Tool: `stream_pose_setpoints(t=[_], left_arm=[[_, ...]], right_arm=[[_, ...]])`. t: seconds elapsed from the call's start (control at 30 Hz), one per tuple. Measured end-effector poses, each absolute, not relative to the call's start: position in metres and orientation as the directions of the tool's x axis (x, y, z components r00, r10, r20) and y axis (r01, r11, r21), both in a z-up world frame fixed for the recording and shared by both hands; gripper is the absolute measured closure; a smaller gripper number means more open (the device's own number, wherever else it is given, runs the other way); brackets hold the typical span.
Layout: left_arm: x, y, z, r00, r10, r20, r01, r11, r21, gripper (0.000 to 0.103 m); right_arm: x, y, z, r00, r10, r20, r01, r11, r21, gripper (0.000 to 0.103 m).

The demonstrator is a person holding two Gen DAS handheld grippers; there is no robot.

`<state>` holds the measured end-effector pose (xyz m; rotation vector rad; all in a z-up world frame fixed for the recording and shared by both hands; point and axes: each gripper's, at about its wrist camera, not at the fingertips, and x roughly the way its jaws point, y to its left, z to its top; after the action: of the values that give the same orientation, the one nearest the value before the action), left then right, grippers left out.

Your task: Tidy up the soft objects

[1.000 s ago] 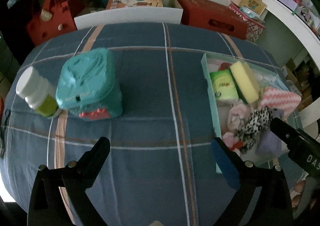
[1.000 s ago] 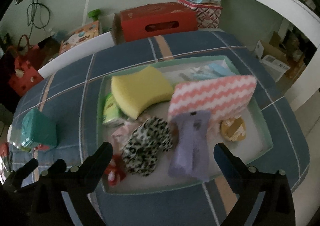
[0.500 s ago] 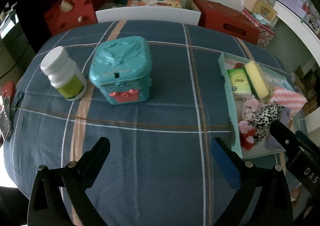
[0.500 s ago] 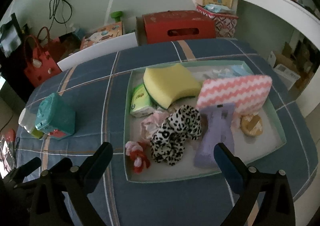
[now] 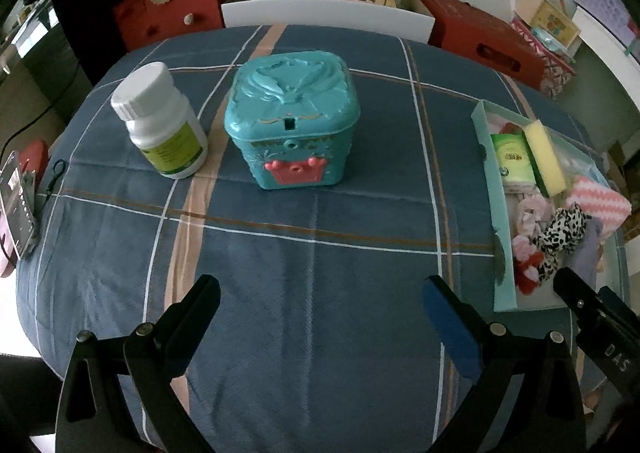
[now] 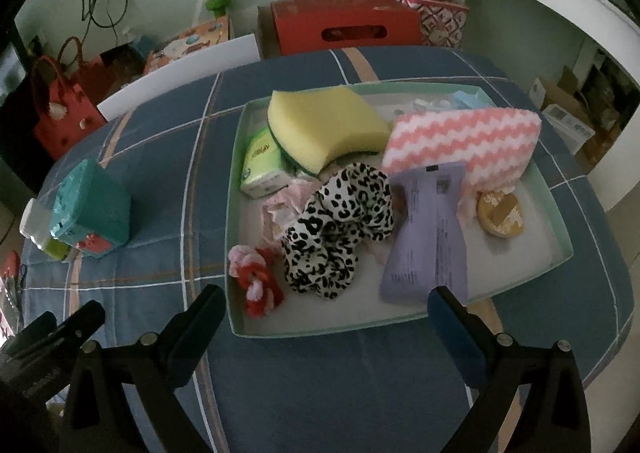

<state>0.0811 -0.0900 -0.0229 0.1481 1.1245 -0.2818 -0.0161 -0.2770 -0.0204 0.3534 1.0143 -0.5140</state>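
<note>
Directly ahead of your right gripper (image 6: 322,309), gaping wide and empty, the leopard-print scrunchie (image 6: 340,229) lies in the tray (image 6: 236,189); your left gripper (image 5: 320,299), equally wide, sits farther off.

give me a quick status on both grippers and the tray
Left gripper open, empty, over the cloth. Right gripper open, empty, at the tray edge. Soft things all in the tray; nothing blocking.

A lived-in home room: a table under a blue plaid cloth (image 5: 320,253), a red felt handbag (image 5: 172,1) on the floor, a red cardboard box (image 6: 344,27), a white wall shelf (image 6: 552,1).
</note>
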Motion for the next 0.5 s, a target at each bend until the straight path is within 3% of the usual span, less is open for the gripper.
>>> stream_pose_setpoints(t=[0.5], left_arm=[[0.0895,-0.0940,-0.0278,0.393,-0.095,-0.915,0.291,0.956,0.026,0.003]], right_arm=[[-0.0077,-0.2694,-0.0225,0.414,-0.247,-0.876,0.522,0.853,0.006,0.001]])
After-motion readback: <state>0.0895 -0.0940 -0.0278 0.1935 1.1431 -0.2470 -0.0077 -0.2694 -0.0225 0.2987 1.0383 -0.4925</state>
